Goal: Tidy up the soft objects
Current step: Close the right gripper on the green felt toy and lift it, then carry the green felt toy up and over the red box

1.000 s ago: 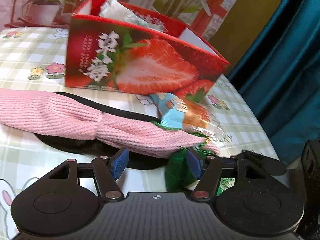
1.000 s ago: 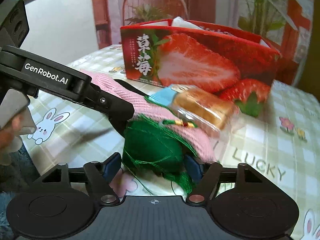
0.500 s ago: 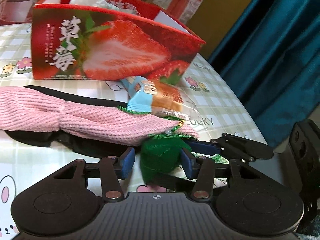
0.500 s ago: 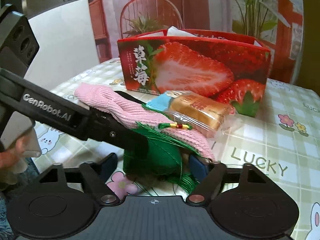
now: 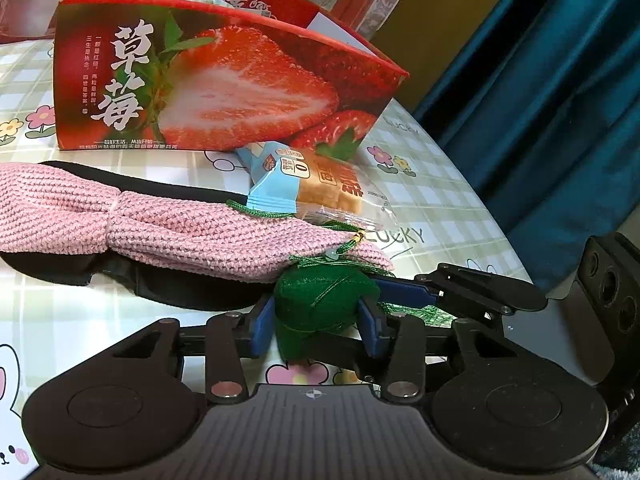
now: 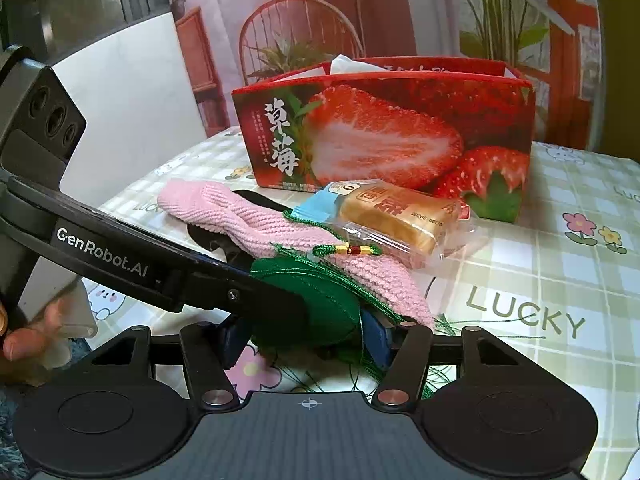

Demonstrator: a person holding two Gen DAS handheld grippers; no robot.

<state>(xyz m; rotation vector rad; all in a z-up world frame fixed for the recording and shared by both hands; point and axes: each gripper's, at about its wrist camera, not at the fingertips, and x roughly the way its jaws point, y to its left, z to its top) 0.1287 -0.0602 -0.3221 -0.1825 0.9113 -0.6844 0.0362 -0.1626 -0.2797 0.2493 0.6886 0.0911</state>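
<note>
Left wrist view: the green tasselled sachet (image 5: 326, 312), judged light, soft and compressible, lies on the tablecloth (image 5: 424, 196) against the pink knitted band (image 5: 180, 232) and is squeezed across its padded body by the just-closing left gripper (image 5: 316, 322) and right gripper (image 6: 308, 338), its loose threads being avoided.

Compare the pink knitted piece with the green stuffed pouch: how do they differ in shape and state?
The pink knitted piece is long and flat; the green stuffed pouch is small and plump. The pink knitted piece lies untouched on the tablecloth; the green stuffed pouch sits between the closing pads of the left tool and right tool. Both are soft fabric.
</note>
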